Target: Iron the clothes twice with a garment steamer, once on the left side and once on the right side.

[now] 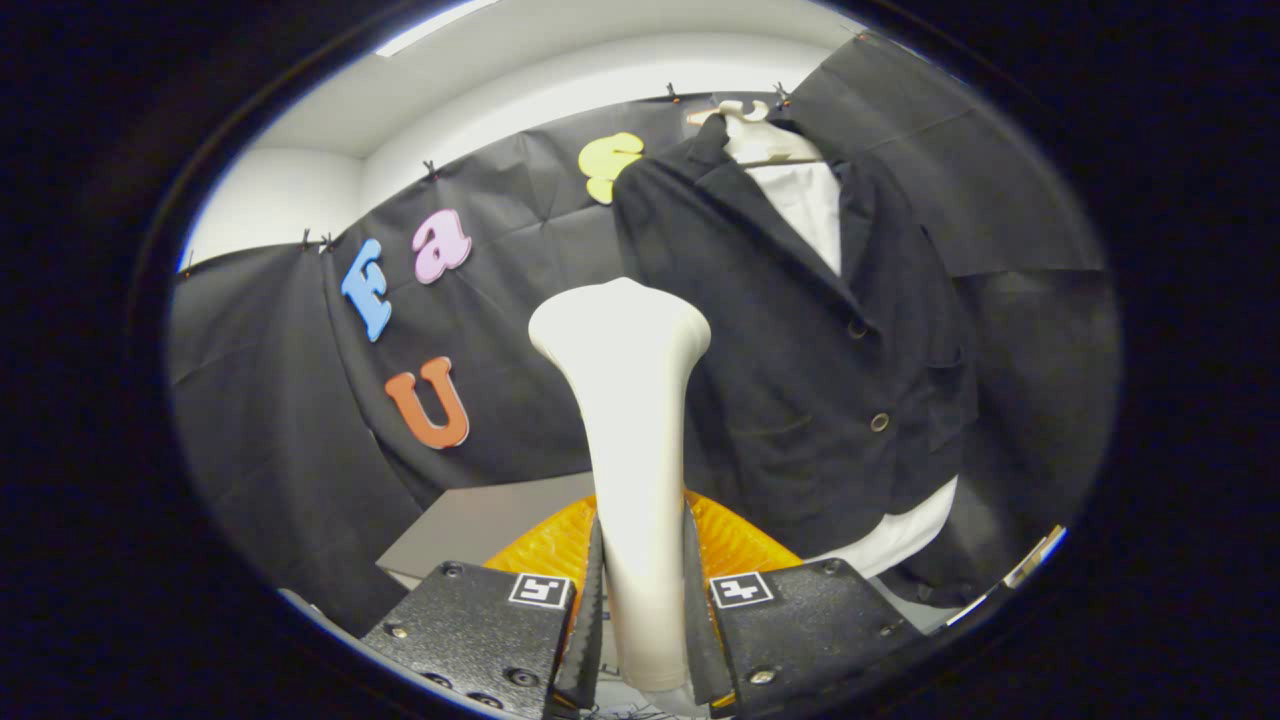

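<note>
A white garment steamer (632, 440) stands upright between my fingers, its wide head at the top. My gripper (640, 610) is shut on the steamer's handle, both black fingers (588, 600) pressing its sides. Beyond the steamer and to its right hangs a black jacket (800, 330) over a white shirt (810, 205), on a white hanger (755, 135) against the booth wall. The steamer's head is level with the jacket's left front panel; how far it stands from the cloth I cannot tell. The shirt's hem (905, 535) shows below the jacket.
An orange ribbed object (735, 540) lies just behind the fingers, under the steamer. A grey table top (480, 525) stretches to the left below the black cloth wall. A bright edge (1035, 560) shows at the lower right.
</note>
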`<state>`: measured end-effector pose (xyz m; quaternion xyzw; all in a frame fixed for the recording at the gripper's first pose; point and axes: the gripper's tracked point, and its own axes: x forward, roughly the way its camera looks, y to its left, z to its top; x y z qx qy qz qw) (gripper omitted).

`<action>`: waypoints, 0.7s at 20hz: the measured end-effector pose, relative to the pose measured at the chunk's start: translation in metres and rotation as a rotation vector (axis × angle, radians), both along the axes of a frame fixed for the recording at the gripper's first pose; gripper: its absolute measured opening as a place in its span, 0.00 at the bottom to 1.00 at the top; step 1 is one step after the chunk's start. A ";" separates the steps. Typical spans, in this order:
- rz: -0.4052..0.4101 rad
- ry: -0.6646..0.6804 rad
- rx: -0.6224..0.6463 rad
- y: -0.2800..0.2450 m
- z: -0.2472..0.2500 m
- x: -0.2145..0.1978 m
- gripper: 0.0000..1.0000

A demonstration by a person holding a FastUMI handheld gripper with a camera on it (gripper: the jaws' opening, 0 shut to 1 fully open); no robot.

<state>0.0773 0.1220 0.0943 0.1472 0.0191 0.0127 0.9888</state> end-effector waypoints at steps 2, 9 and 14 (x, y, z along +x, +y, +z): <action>-0.031 -0.056 -0.015 -0.025 0.022 0.004 0.38; -0.078 -0.245 -0.033 -0.099 0.104 0.018 0.38; -0.105 -0.407 -0.100 -0.130 0.166 0.030 0.37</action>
